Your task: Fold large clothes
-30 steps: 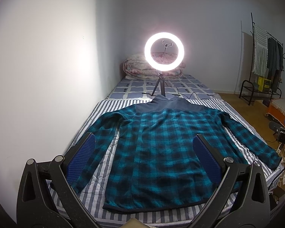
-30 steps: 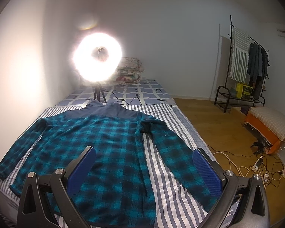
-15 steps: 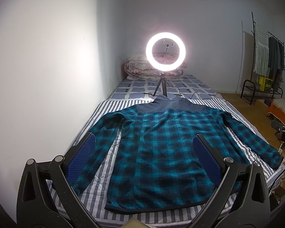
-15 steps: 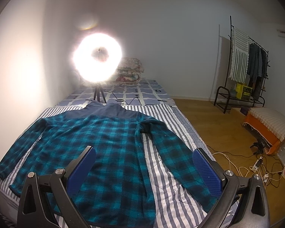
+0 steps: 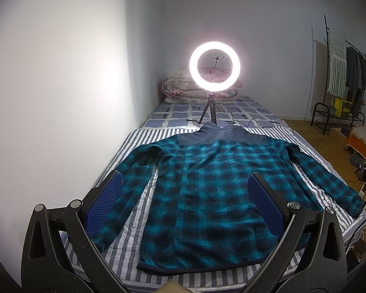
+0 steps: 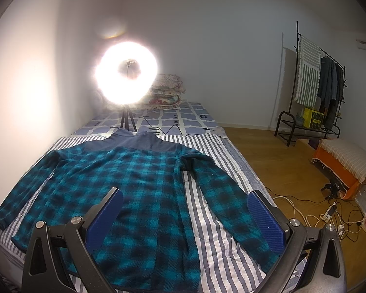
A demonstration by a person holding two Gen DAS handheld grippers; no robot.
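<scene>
We find the left gripper [image 5: 183,204] and the right gripper [image 6: 185,213] with jaws spread wide and empty, held above the near hem, we judge ready for a first grasp. The plaid jacket [image 5: 212,183] lies flat on the striped bed [image 5: 144,136], collar at 12 o'clock, sleeves angled out toward 8 and 4, evidently laid out for folding. The ring light [image 5: 216,66] stands beyond the collar at 12, lighting the garment.

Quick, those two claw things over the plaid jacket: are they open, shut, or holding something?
Left gripper: open, holding nothing, above the plaid fleece jacket.
Right gripper: open, holding nothing, above the jacket's sleeve side.
</scene>
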